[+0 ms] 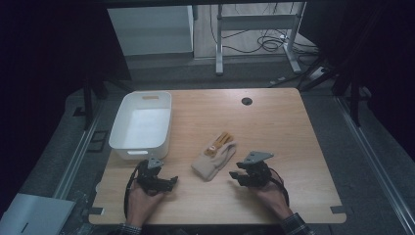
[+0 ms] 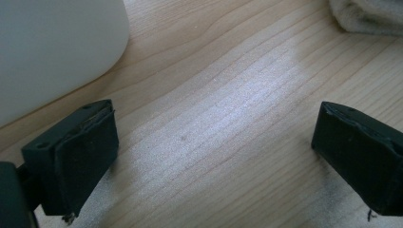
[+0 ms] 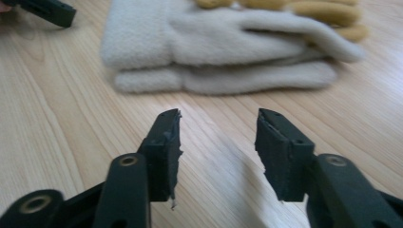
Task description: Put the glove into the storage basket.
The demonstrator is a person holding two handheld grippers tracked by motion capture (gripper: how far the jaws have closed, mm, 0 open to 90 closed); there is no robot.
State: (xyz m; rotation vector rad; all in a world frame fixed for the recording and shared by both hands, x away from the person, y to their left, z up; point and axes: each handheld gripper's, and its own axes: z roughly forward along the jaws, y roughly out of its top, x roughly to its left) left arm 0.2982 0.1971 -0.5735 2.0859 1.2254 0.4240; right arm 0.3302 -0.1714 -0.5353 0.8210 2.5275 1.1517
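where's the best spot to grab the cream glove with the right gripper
Probably the cuff end of the cream glove: it lies flat on the table, cuff toward the right gripper, whose open fingers already face it. Come in low from that side and pinch the cuff edge.

Table (image 1: 274, 122) pale wood, satin; gloves (image 3: 214, 47) fleecy cloth; bin (image 1: 142, 122) smooth white plastic.

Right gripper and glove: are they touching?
Apart. In the right gripper view, bare table shows between the right gripper and the glove.
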